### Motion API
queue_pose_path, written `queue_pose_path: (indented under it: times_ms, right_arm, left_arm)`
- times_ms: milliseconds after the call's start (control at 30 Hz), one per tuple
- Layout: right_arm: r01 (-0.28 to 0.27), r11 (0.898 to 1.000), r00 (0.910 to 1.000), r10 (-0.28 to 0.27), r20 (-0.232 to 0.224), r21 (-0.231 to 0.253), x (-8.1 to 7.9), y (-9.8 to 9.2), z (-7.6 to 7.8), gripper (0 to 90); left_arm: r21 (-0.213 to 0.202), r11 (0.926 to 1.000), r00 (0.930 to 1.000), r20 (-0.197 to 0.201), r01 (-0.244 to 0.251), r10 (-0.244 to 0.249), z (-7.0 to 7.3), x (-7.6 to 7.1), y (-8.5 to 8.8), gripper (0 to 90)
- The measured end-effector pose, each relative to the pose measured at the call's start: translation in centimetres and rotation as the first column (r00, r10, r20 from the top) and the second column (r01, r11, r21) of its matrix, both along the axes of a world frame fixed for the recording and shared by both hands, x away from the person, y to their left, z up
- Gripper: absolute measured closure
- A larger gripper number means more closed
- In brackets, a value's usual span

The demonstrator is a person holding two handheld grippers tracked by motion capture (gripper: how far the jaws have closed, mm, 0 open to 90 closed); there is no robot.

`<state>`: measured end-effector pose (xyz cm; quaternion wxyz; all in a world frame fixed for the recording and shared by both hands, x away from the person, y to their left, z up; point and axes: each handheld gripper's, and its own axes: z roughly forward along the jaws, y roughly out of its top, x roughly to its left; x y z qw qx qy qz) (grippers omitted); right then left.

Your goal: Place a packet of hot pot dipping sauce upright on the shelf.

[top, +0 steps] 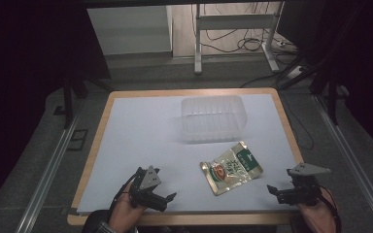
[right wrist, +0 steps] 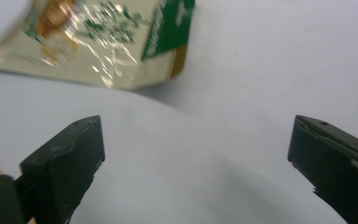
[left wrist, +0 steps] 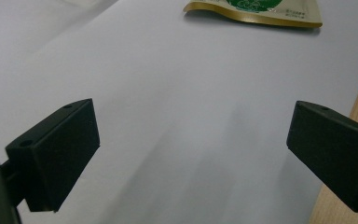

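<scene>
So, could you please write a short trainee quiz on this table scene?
1. True or false: the pouch lies inside the tub.
2. Which gripper is nearer the pouch: A) left gripper B) right gripper?
3. Fill in: both grippers' jaws stand ____.

Key: 1 false, it lies on the sheet in front of the tub; 2 B; 3 open, nothing between them.

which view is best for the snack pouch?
High view: the whole snack pouch lies flat on the white sheet, in front of the clear tub, outline complete. The right gripper view shows most of it, near but blurred and cropped at the top. The left gripper view catches just its lower gold edge.
</scene>
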<state>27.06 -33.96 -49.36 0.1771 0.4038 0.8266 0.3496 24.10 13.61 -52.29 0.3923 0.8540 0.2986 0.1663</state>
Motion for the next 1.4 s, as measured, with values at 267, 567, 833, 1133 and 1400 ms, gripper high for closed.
queue_pose_path:
  times_ms: [267, 567, 833, 1133, 1400]
  right_arm:
    - [-0.013, 1.0, 0.9999, 0.013, 0.008, 0.012, 0.28, -0.94, -0.2, 0.0]
    - [-0.018, 1.0, 0.9998, 0.018, -0.004, 0.003, 0.4, -0.9, -0.36, 0.0]
    - [-0.009, 1.0, 0.9992, 0.009, -0.039, -0.003, 0.51, -0.86, -0.57, 0.0]
    - [-0.01, 1.0, 0.9997, 0.011, -0.023, 0.025, 0.54, -0.58, -0.29, 0.0]
    - [-0.016, 0.999, 0.9995, 0.017, -0.027, 0.034, 0.71, -0.09, -0.03, 0.0]
  left_arm:
    - [0.006, 1.0, 1.0, 0.002, 0.0, 0.0, 0.0, -0.04, -0.05, 2.1]
    - [-0.001, 1.0, 1.0, 0.004, 0.002, -0.002, -0.03, -0.01, 0.01, 1.6]
    - [-0.013, 0.9999, 1.0, 0.007, 0.004, -0.004, 0.02, 0.01, 0.11, 0.9]
    - [-0.017, 0.9998, 1.0, 0.008, 0.004, -0.004, 0.03, 0.0, 0.08, 0.8]
    - [-0.01, 0.9999, 0.9999, 0.007, 0.009, -0.009, -0.02, -0.01, -0.04, 0.8]
